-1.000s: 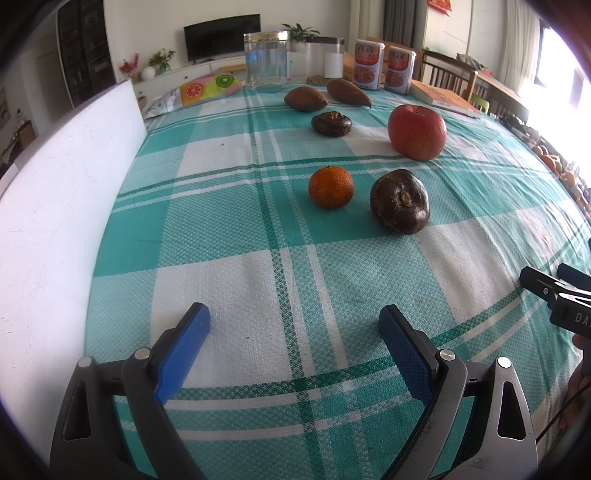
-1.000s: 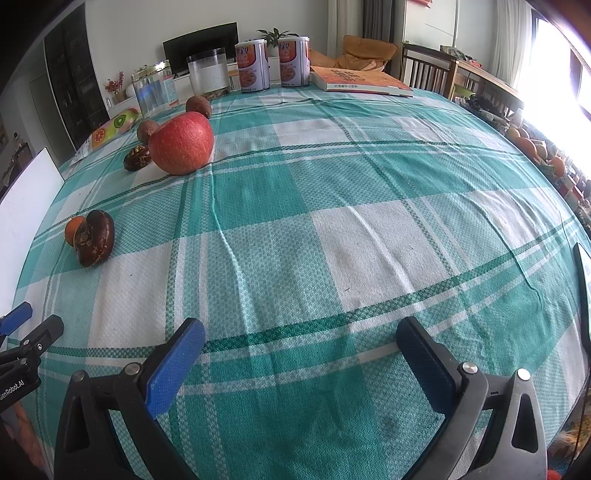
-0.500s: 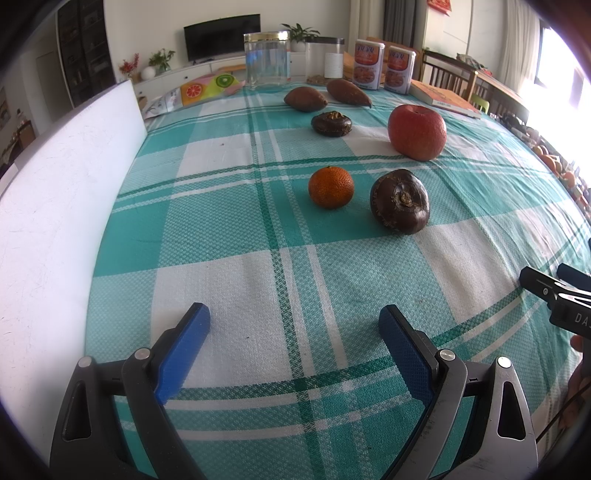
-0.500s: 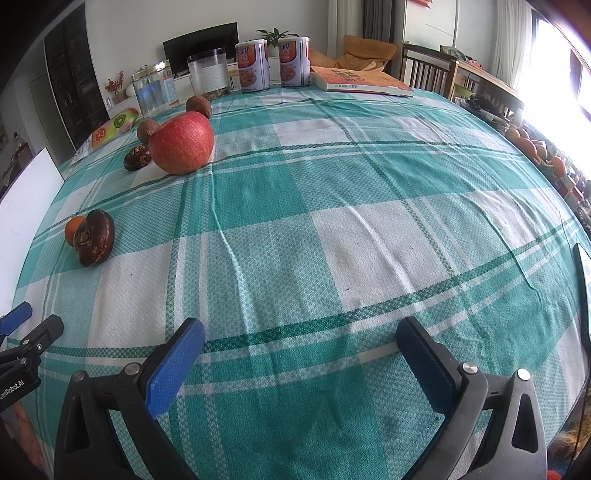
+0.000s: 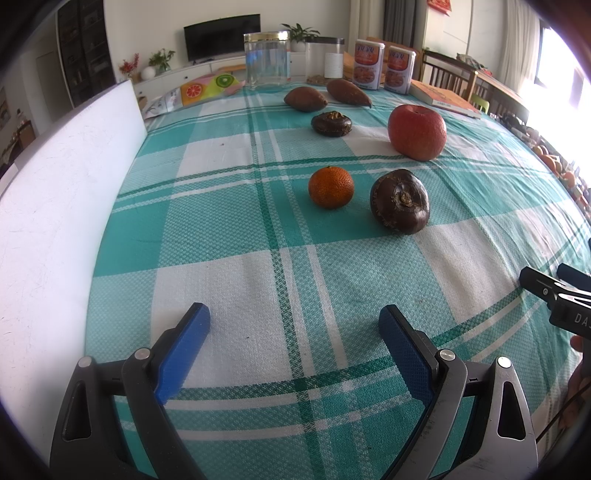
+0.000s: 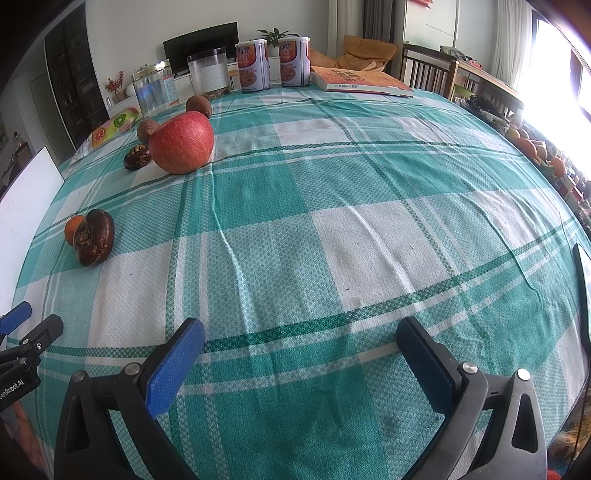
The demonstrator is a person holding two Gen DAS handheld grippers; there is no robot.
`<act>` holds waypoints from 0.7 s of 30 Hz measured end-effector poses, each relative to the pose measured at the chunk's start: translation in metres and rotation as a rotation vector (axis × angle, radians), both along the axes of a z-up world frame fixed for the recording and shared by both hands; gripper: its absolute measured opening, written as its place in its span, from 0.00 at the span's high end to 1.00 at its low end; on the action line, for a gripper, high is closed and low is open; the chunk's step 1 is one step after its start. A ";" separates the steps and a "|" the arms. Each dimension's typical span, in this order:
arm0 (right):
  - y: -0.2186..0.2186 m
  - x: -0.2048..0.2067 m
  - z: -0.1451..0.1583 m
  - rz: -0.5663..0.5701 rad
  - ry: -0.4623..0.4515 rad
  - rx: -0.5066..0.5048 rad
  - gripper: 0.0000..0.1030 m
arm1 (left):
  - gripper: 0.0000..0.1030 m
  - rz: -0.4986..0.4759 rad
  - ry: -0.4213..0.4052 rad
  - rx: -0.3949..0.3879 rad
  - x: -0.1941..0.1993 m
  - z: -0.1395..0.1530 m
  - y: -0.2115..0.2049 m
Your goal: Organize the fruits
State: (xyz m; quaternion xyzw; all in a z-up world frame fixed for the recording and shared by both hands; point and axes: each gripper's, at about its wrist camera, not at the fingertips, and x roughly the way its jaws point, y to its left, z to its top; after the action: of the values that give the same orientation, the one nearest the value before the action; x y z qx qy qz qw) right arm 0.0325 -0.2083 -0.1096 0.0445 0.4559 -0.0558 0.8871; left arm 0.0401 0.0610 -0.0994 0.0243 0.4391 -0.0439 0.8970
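Teal-and-white checked woven tablecloth (image 5: 229,229), coarse in weave and faintly creased, spread over a wide table in a living room: black television (image 5: 221,37) on the far wall, potted plant (image 5: 301,31), wooden chairs (image 6: 430,72) at the far right, bright window glare on the right. White flat board (image 5: 55,206) along the left edge of the cloth.

Far end of the table: clear glass jar (image 5: 266,59) with a gold lid, second clear canister (image 5: 325,59), two orange-labelled tins (image 5: 384,66), an orange-covered book (image 6: 360,81) lying flat, a fruit-printed packet (image 5: 207,86).

Fruits grouped on the left-centre of the cloth, well ahead of the left gripper (image 5: 293,325). Small round tangerine (image 5: 331,187), pebbled skin, just beside a glossy dark-brown water chestnut (image 5: 400,201), stem scar tipped toward the camera. Behind them a large red apple (image 5: 416,132), upright, stem dimple on top, and a flatter second water chestnut (image 5: 331,123), crown facing up. Farther back two brown tapered sapodillas (image 5: 327,96), long axes lying roughly across the table, the right one's pointed tip aimed right.

Left gripper released, blue-padded jaws spread wide over bare cloth, nothing between them. Right gripper (image 6: 301,339) likewise released, jaws wide apart, low over cloth well to the right of the fruits.
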 end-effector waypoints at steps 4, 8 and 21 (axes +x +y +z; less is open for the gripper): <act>-0.006 -0.005 0.003 0.015 -0.035 0.073 0.00 | 0.09 -0.026 0.020 0.005 0.001 0.001 0.001; 0.009 -0.004 0.018 0.124 -0.103 0.186 0.00 | 0.09 -0.022 0.041 -0.002 -0.005 0.001 0.015; 0.134 0.082 0.012 0.556 0.011 0.062 0.53 | 0.09 0.003 0.040 -0.009 -0.017 0.003 0.025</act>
State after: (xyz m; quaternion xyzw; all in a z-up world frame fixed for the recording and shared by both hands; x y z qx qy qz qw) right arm 0.1145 -0.0747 -0.0980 -0.0553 0.4571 0.2035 0.8640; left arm 0.0231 0.0864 -0.0964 0.0187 0.4567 -0.0452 0.8883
